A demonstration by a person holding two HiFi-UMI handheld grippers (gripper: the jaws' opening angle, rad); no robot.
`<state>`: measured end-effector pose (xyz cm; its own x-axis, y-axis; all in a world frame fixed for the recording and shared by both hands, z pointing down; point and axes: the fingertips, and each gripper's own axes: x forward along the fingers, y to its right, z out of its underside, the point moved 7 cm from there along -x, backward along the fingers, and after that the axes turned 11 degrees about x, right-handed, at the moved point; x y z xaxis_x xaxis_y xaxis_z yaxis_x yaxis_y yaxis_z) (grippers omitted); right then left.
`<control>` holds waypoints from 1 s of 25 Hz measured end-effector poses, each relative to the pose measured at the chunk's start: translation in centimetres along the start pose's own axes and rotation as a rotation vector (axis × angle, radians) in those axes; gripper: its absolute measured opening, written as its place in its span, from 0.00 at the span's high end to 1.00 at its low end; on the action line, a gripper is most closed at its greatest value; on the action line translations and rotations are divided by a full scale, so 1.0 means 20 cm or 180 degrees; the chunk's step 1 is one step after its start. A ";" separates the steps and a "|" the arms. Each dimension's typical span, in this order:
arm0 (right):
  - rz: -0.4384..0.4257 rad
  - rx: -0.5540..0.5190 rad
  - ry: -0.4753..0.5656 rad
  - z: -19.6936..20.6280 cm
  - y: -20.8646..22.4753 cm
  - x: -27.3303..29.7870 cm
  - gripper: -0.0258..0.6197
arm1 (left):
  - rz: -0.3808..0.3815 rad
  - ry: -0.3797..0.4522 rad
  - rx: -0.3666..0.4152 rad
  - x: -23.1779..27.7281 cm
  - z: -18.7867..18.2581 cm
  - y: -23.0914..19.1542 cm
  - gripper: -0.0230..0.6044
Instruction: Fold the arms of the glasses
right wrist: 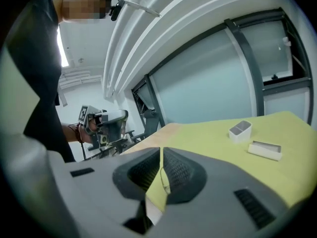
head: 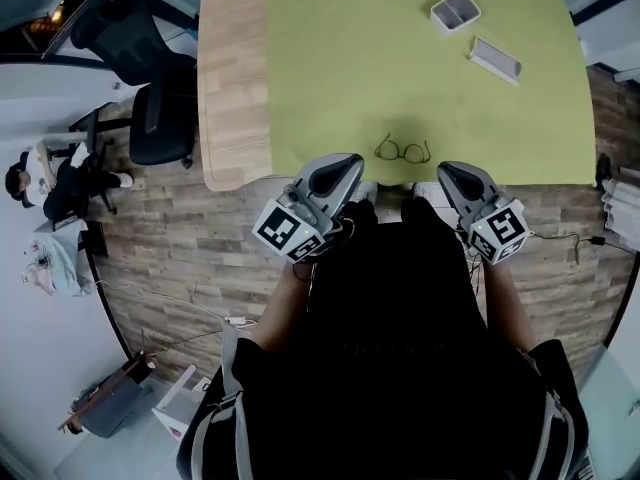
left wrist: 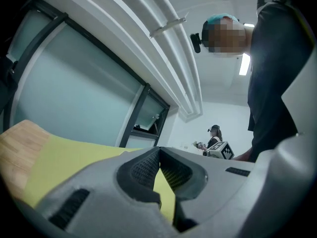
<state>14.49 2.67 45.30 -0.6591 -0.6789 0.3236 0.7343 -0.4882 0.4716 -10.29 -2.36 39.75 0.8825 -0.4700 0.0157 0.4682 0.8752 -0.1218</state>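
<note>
A pair of thin dark-rimmed glasses (head: 402, 152) lies on the green mat (head: 400, 58) close to the table's near edge. It is too small in the head view to tell how its arms stand. My left gripper (head: 349, 162) hangs just off that edge, to the left of the glasses and slightly nearer me. My right gripper (head: 447, 169) is at the same edge on their right. Both are apart from the glasses. The left gripper (left wrist: 158, 155) has its jaws touching with nothing between them, and so does the right gripper (right wrist: 162, 155).
A small white open box (head: 455, 12) and a flat white case (head: 495, 58) sit at the mat's far right. A bare wooden strip of table (head: 232, 78) runs along the left. A black office chair (head: 160, 108) stands beside it. Another person (head: 40, 178) is further left.
</note>
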 end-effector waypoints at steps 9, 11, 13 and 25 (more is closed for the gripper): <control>-0.0279 -0.0106 -0.0421 0.04 0.14 0.12 0.90 | -0.0240 -0.0116 0.0002 0.07 0.07 0.01 0.93; -0.0330 -0.0133 -0.0528 0.07 0.16 0.14 0.90 | -0.0283 -0.0117 0.0031 0.08 0.08 0.01 0.93; -0.0361 -0.0154 -0.0612 0.09 0.18 0.17 0.90 | -0.0319 -0.0139 0.0031 0.08 0.09 0.01 0.93; -0.0377 -0.0271 -0.1119 0.21 0.31 0.29 0.90 | -0.0554 -0.0199 -0.0054 0.02 0.13 0.04 0.93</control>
<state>14.53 -1.88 53.52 -0.7448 -0.3926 0.5395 0.6508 -0.6059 0.4575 -9.48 -1.56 42.28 0.7895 -0.6056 0.0996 0.6138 0.7790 -0.1286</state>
